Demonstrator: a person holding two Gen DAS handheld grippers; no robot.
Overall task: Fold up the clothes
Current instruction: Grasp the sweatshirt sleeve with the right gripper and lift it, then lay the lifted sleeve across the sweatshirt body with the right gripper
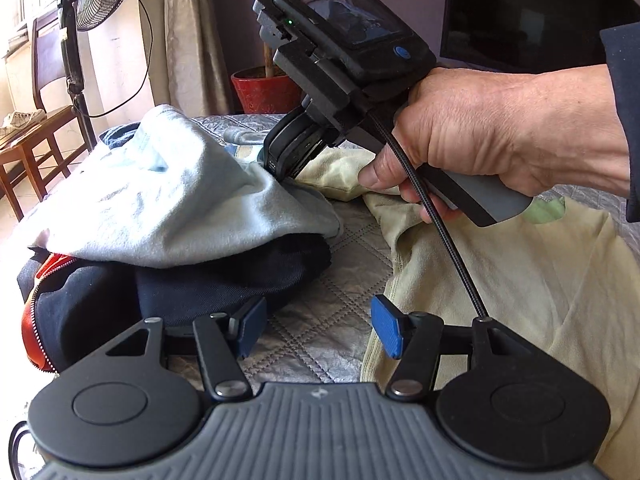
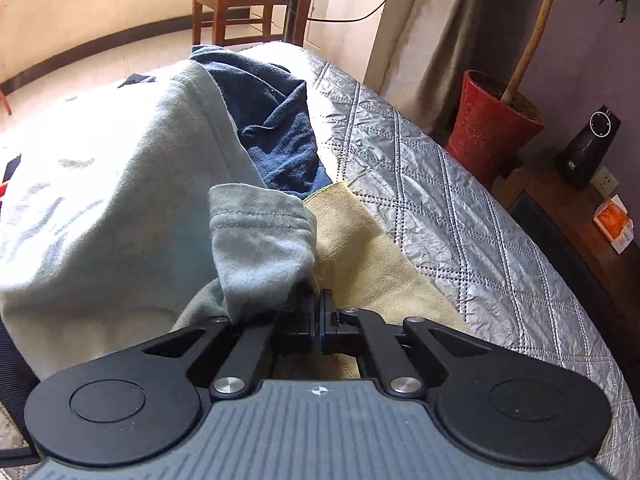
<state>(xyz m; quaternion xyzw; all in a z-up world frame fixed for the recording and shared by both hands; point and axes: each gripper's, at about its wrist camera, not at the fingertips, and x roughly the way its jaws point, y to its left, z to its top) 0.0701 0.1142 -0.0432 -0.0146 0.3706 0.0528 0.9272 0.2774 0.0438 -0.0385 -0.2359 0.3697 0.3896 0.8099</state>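
At the far left of the left wrist view, a dark navy garment with an orange zip (image 1: 120, 304) lies on the bed's grey quilted cover (image 1: 320, 320), and a pale blue-grey top (image 1: 160, 208) is draped over it in a loose heap. The left tongs (image 1: 318, 330) hang above the quilt with their blue pads (image 1: 386, 330) standing apart and nothing between them; one pad is just over the edge of a pale yellow garment (image 1: 520, 300) spread across the right of the bed. Further right, a hand (image 1: 500, 140) holds the right tongs (image 1: 286, 170) by the handle, their tips pressed down where the blue-grey top meets the yellow cloth.

In the right wrist view the blue-grey top (image 2: 100, 220) fills the left, its hemmed sleeve end (image 2: 260, 232) bunched directly before the right tongs (image 2: 320, 308), which are closed tight with a fold of that top pinched between them. A dark blue shirt (image 2: 272, 128) lies behind, the yellow garment (image 2: 360, 248) just right of the tips, then a red plant pot (image 2: 488, 132)
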